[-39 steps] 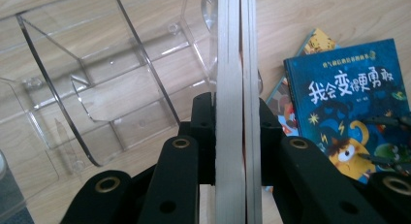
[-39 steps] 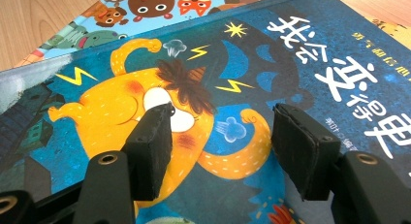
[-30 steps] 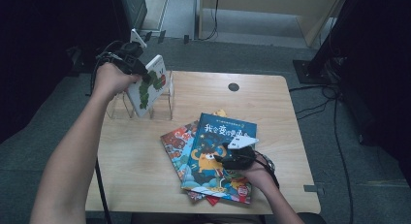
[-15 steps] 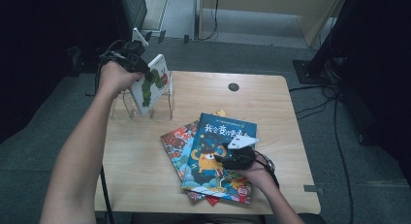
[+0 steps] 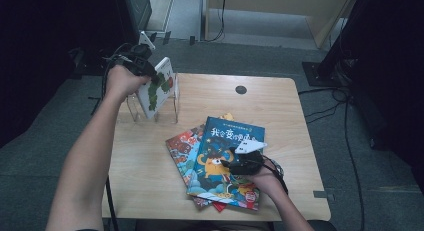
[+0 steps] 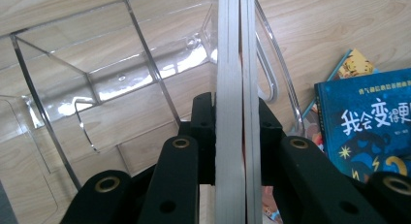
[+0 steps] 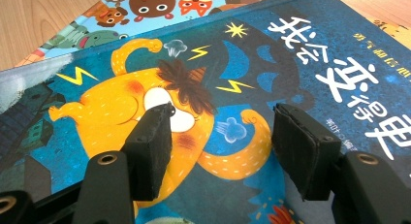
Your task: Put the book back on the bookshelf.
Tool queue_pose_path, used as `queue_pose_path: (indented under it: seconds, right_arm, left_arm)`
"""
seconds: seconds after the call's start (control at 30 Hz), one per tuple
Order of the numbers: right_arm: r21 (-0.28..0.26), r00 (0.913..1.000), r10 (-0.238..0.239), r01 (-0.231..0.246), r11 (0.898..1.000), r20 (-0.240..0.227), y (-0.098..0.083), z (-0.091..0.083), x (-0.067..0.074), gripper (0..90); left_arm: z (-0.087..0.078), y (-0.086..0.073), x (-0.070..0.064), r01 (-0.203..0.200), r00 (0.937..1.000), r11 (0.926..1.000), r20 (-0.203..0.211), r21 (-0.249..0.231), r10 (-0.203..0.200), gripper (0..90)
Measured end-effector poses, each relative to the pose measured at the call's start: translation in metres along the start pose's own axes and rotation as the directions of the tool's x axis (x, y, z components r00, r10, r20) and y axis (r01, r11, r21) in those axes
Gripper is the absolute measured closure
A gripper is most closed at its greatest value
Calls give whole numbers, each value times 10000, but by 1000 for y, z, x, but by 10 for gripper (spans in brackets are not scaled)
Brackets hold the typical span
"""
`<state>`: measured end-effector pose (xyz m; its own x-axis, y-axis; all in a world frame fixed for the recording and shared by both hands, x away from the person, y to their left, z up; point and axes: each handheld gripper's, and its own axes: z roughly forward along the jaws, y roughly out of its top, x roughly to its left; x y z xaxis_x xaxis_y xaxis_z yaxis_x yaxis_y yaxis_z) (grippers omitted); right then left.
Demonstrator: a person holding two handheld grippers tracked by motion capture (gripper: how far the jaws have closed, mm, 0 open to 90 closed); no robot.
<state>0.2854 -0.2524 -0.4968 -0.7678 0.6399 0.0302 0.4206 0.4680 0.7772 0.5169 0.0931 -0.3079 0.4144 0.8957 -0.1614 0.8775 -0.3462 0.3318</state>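
A white picture book with green and red art (image 5: 159, 88) stands tilted in a clear acrylic rack (image 5: 172, 108) at the table's far left. My left gripper (image 5: 149, 73) is shut on its upper edge. In the left gripper view the book's pale page edge (image 6: 235, 88) runs up between the two black jaws (image 6: 236, 117), above the rack's dividers (image 6: 97, 78). A blue picture book with an orange creature (image 5: 225, 141) tops a stack near the front. My right gripper (image 5: 229, 163) hovers just over its cover (image 7: 291, 54), open (image 7: 223, 136), with nothing between the pads.
Under the blue book lie two or three other colourful books (image 5: 182, 146), fanned out to the left (image 7: 145, 6). The wooden table (image 5: 145, 166) has a round black cable port (image 5: 241, 89) at the back. Dark floor and cables surround it.
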Motion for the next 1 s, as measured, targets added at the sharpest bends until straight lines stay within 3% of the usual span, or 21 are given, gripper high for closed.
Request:
queue_pose_path:
  seconds: [0.7,1.0]
  right_arm:
    - [24,10000,32,-32,10000,-46,1,0,-1,401]
    - [28,10000,25,-25,10000,-49,1,0,-1,403]
  left_arm:
    - [33,10,-1,-11,9998,9989,-208,462,21,771]
    - [37,9,3,62,10000,9985,-42,537,-60,763]
